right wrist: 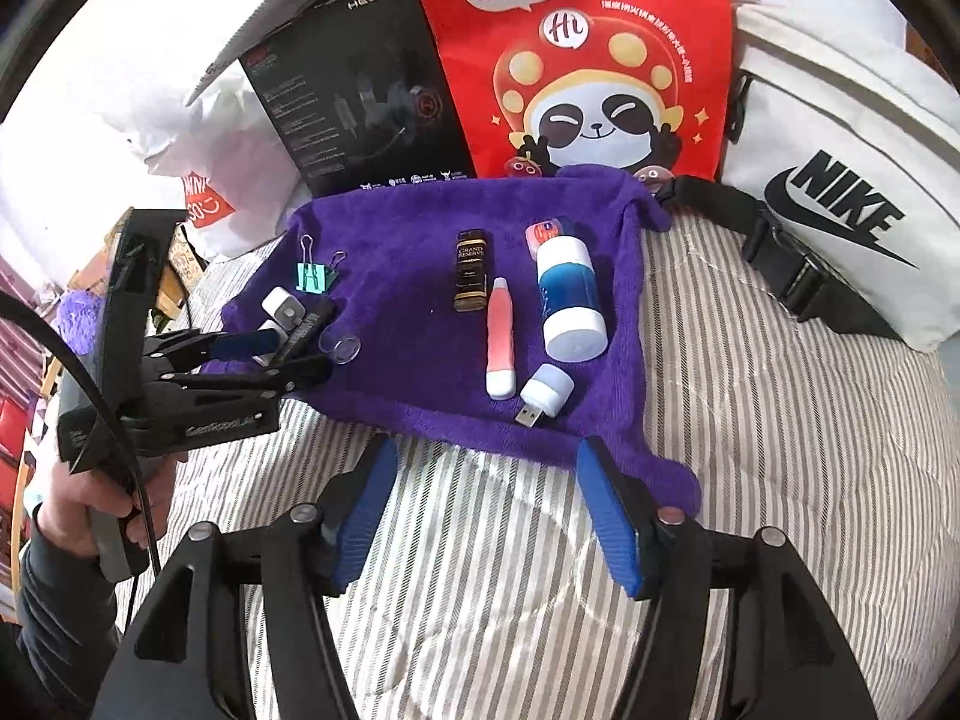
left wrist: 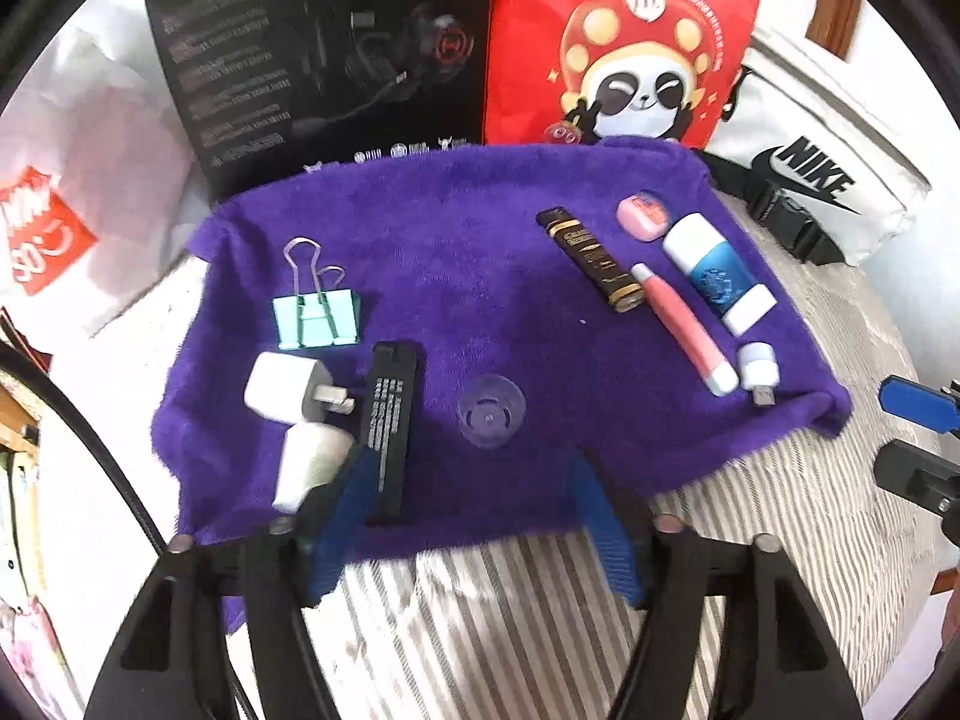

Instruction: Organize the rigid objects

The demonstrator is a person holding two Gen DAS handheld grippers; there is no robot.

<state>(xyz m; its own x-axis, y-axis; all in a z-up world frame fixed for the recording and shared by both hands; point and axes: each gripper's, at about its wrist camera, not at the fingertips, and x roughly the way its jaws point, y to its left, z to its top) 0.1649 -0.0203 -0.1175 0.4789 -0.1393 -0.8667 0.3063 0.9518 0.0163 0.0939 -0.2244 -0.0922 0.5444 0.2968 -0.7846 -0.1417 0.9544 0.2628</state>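
Gaping empty, both ribbed blue tongs (left wrist: pixel 474 516) (right wrist: pixel 486 510) overhang a fuzzy purple towel (left wrist: pixel 468 240).

We are in a bedroom at home: we see a soft grey-and-white striped quilt (right wrist: pixel 750 420), a white cloth sports bag (right wrist: pixel 840 180) and a red paper panda bag (right wrist: pixel 588 60).

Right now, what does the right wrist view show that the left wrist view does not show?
Only the right wrist view shows the hand holding the left gripper from the side, and the right gripper with its jaws apart and nothing between them.

Only the left wrist view shows the left gripper from behind, with its jaws open near the black bar, not pressing on it.

Both show the purple towel, the binder clip, the white plug, the clear cup, the pink pen, the blue bottle and the USB light.
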